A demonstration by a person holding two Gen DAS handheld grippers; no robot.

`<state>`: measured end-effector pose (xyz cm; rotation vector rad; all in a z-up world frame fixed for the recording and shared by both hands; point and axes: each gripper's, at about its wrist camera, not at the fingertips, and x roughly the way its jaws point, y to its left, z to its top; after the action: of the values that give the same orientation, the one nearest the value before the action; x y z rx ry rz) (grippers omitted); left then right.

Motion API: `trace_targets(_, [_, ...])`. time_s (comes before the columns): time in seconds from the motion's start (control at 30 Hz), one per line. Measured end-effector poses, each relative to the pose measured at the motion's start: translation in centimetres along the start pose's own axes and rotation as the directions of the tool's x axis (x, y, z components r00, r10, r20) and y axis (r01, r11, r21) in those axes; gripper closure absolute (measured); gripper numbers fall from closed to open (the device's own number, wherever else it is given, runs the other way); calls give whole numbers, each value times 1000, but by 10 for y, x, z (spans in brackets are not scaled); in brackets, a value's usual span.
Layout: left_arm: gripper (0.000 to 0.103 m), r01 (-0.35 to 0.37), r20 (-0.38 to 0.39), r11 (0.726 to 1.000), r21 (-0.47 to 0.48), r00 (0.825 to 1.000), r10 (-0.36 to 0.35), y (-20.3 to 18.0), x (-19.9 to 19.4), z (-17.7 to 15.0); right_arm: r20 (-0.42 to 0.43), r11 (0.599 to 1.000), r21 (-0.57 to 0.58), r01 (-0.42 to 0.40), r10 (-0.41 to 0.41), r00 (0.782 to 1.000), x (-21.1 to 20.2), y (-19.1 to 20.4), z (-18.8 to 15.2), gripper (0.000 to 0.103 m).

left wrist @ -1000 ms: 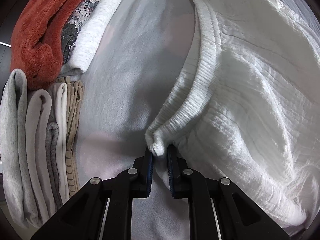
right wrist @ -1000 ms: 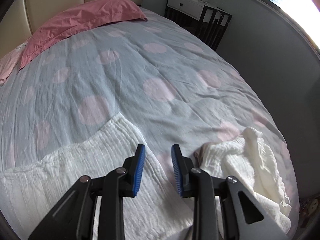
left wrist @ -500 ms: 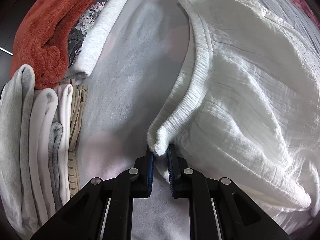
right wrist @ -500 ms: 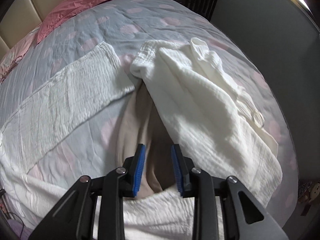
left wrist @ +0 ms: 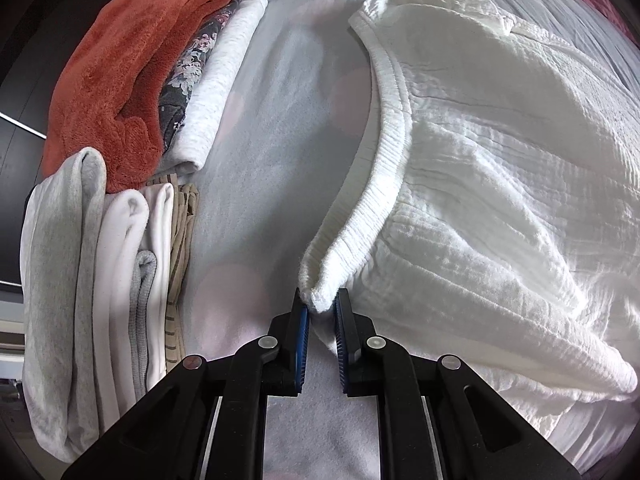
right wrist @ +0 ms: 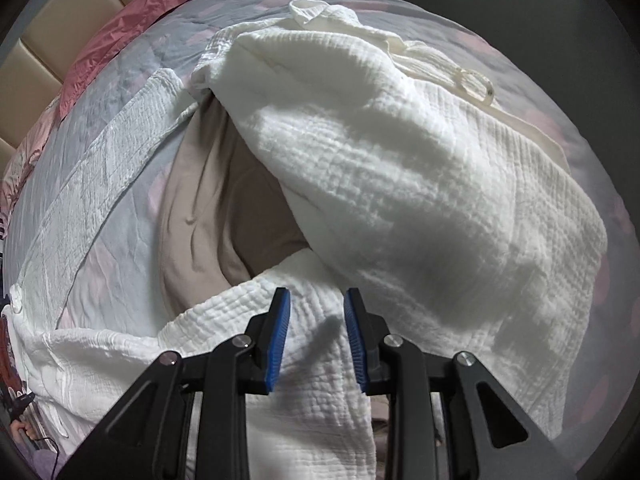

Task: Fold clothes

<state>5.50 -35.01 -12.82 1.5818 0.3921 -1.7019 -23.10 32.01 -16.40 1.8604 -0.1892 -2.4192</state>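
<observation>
- White garment [left wrist: 492, 184]: crinkled, gauze-like weave with fine horizontal ridges; thick ribbed band [left wrist: 384, 148] along one edge, curving down to a folded corner. Lies loosely heaped on the bed [left wrist: 272, 128], with soft billows and shadowed folds.
- Left claw [left wrist: 321, 312]: black linkage arms, blue ridged pads, pointing steeply down. Clenched on the corner of the ribbed band; fabric pinched between the pads and bulging above them.
- Bed cover: smooth grey cloth with pale pink round spots.
- Left of the garment, two stacks of folded clothes at the bed's edge: rust-orange fleece [left wrist: 116, 76], fuzzy pile; dark floral fabric [left wrist: 192, 68]; white knit [left wrist: 224, 80]. Nearer stack: grey jersey [left wrist: 60, 288], white and beige-striped pieces, folds rounded.
- Right claw [right wrist: 316, 312]: same build, pointing steeply down over the white crinkled cloth [right wrist: 400, 184]. Pads parted, nothing pinched between them; released.
- Right view: a long flat strip of the same weave stretches left; a beige smooth cloth [right wrist: 200, 216] shows beneath the white folds. Pink pillow [right wrist: 132, 20] and tan padded headboard [right wrist: 48, 40] at the far end.
</observation>
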Motion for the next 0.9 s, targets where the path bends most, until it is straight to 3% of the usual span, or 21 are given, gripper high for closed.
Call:
trace_targets(0.17, [90, 1, -4, 1000, -6, 1000, -1, -10, -10, -1, -22, 1000, 15, 1, -1, 1000, 22, 2, 2, 77])
trace_targets(0.2, [91, 5, 2, 1000, -9, 1000, -5, -12, -15, -1, -6, 1000, 5, 4, -4, 1000, 21, 4, 0, 80])
trace_targets(0.23, [92, 9, 7, 1000, -10, 1000, -9, -14, -19, -1, 14, 1000, -11, 12, -11, 1000, 18, 7, -2, 93])
trace_targets(0.5, [94, -2, 35, 996, 84, 999, -1, -18, -79, 4, 185, 997, -60, 42, -31, 982, -51, 23, 14, 98])
trace_targets(0.63, [94, -27, 49, 996, 84, 999, 23, 58, -90, 16, 263, 995, -64, 80, -60, 963, -72, 36, 46, 98])
trace_targets(0.7, [94, -60, 30, 996, 71, 998, 58, 127, -73, 43, 298, 992, -64, 110, -86, 951, -78, 45, 63, 99])
trace_targets(0.8, [94, -50, -8, 998, 49, 999, 50, 151, -34, 20, 295, 990, -44, 136, -117, 948, -66, 49, 82, 99])
trace_targets(0.9, [94, -25, -42, 999, 41, 999, 27, 159, 4, 15, 251, 994, -23, 106, -97, 963, -44, 51, 87, 99])
